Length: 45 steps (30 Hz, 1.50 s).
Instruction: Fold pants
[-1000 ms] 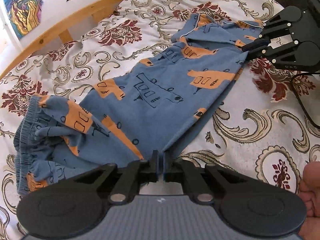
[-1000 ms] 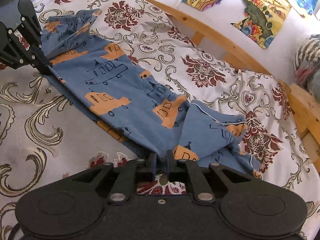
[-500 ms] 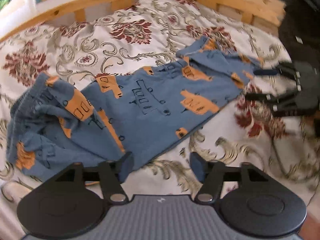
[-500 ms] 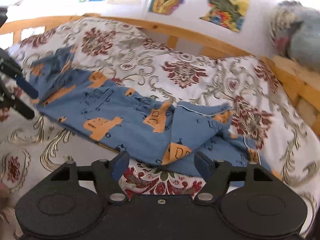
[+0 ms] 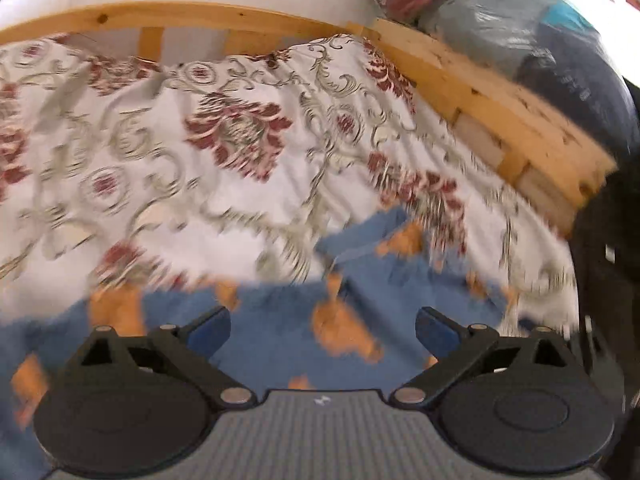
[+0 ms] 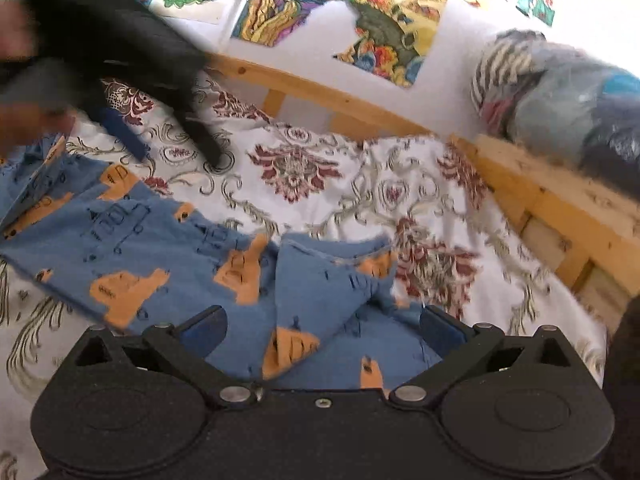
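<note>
left tool: I see its jaws opening wide, nothing gripped, blurred pants below | right tool: jaws opening, nothing pinched, over the folded leg end | pants: flat on the bed, stretching left | left tool hovers above the bed past the pants' far end

Here's the bed, a light wooden frame with slatted rails running along the far side and the right. Over it lies a white bedspread printed with dark red medallions and grey-green scrolls, rumpled near the corner. On the bedspread sit the blue pants with orange vehicle prints, lying flat lengthwise, one end folded back in a loose flap. In the left wrist view they're blurred.
</note>
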Motion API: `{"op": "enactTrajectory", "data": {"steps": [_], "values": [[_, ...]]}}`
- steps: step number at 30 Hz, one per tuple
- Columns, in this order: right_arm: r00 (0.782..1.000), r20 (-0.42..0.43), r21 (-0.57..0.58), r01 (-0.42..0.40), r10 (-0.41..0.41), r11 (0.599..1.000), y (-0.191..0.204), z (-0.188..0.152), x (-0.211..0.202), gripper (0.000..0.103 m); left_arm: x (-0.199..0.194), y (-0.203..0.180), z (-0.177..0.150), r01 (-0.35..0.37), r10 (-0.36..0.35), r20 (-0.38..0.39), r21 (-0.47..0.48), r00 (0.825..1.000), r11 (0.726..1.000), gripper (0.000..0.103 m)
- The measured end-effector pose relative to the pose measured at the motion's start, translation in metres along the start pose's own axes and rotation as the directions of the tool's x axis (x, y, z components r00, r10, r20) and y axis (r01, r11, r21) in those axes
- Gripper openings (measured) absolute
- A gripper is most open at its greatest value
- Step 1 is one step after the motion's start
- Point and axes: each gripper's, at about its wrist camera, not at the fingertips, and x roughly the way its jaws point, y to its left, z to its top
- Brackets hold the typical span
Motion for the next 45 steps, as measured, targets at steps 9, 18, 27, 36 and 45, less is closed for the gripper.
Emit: {"op": "enactTrajectory", "data": {"steps": [9, 18, 27, 36, 45], "values": [[0.998, -0.062, -0.013, 0.031, -0.032, 0.999, 0.019, 0.013, 0.038, 0.073, 0.108, 0.005, 0.050, 0.058, -0.054, -0.139, 0.025, 0.989, 0.998, 0.085], [0.994, -0.110, -0.080, 0.020, -0.029, 0.997, 0.027, 0.006, 0.053, 0.047, 0.153, 0.023, 0.055, 0.131, -0.160, -0.237, -0.134, 0.958, 0.982, 0.033], [0.989, -0.148, -0.027, 0.025, -0.029, 0.999, 0.027, 0.007, 0.061, 0.003, 0.151, 0.011, 0.066, 0.128, -0.166, -0.211, -0.181, 0.963, 0.975, 0.004], [0.996, -0.073, 0.186, 0.063, -0.050, 0.981, -0.003, 0.003, 0.035, 0.002, 0.116, -0.053, 0.094, 0.206, -0.217, -0.120, -0.099, 0.969, 0.973, 0.003], [0.991, -0.127, 0.391, 0.098, -0.052, 0.915, -0.033, -0.017, 0.014, 0.004, 0.126, -0.156, 0.065, 0.275, -0.250, -0.194, 0.109, 0.948, 0.955, 0.003]]}}
